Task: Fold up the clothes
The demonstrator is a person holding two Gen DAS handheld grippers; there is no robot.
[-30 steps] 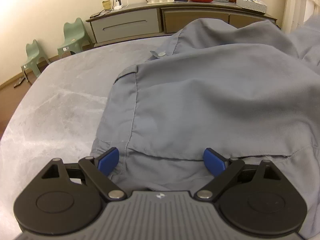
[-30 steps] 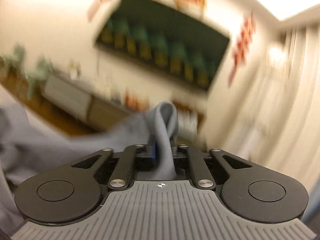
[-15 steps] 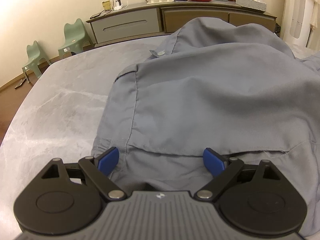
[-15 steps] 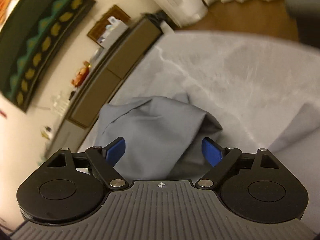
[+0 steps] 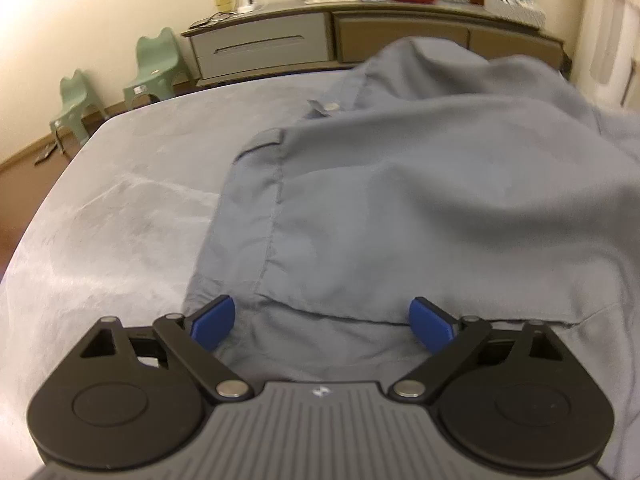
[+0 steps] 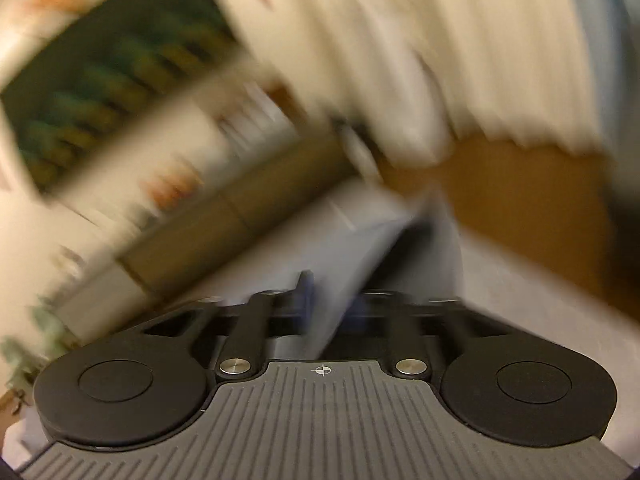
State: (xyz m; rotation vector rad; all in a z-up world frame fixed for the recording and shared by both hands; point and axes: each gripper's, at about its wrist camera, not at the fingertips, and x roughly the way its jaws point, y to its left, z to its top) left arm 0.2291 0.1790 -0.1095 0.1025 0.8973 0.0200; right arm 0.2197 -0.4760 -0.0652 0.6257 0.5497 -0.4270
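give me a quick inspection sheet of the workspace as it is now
surface: grey marbled table, bare left of the garment
job's things: blue-grey shirt spread over the table, hem nearest the left tool
clutter: nothing seen on the table
grippers: left tool open, pads either side of the hem; right tool shut on a fold of cloth, view blurred
cables: a cord by the charger on the sideboard
surroundings: two green chairs, glassware and fruit on the sideboard, curtain

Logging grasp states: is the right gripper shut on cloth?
Shut: the right gripper has its fingers closed on a fold of the grey shirt, though blurred.
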